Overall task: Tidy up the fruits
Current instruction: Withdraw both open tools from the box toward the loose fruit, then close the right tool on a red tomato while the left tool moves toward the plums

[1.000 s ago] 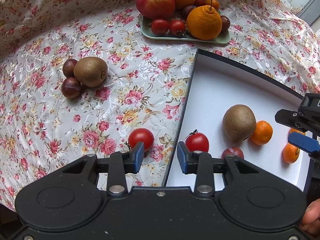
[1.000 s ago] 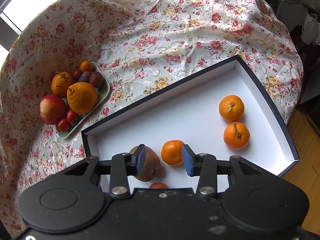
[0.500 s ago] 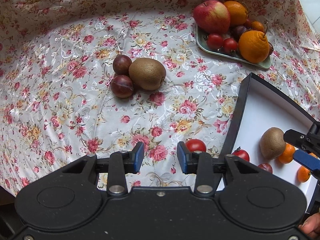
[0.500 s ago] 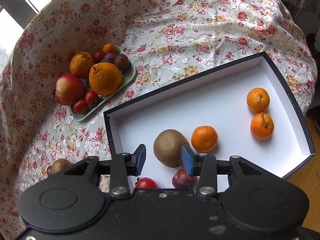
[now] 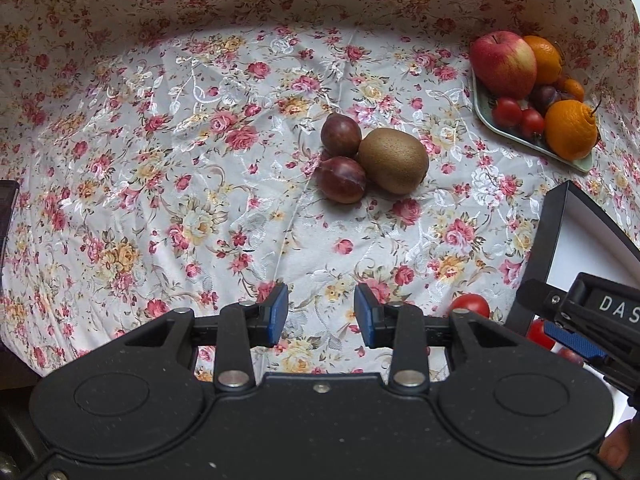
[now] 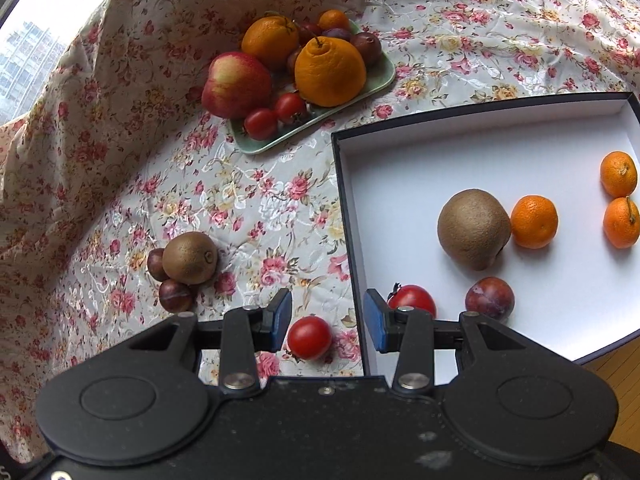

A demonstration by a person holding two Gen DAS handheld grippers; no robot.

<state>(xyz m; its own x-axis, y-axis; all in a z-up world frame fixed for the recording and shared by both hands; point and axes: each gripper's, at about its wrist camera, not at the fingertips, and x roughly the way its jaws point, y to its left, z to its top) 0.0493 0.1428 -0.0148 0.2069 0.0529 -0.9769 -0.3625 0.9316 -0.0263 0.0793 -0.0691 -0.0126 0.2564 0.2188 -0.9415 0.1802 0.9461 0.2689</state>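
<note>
On the floral cloth a brown kiwi (image 5: pixel 394 160) lies against two dark plums (image 5: pixel 341 135) (image 5: pixel 342 179). My left gripper (image 5: pixel 321 314) hovers short of them, jaws apart and empty. A red tomato (image 6: pixel 309 337) lies on the cloth just outside the white box (image 6: pixel 348 220). My right gripper (image 6: pixel 327 318) hangs over that tomato and the box's left wall, jaws apart with nothing gripped. Inside the box are a kiwi (image 6: pixel 473 228), a tomato (image 6: pixel 412 298), a plum (image 6: pixel 489 298) and three mandarins (image 6: pixel 534 221).
A green tray (image 6: pixel 256 146) at the back holds an apple, oranges, small tomatoes and plums. The cloth rises in folds behind and to the left. In the left wrist view the right gripper's blue finger (image 5: pixel 572 342) shows at the lower right, by the box corner (image 5: pixel 560 220).
Both grippers have slid left. The left one left the box edge and now faces the kiwi and plums. The right one went from above the box interior to its left wall.
</note>
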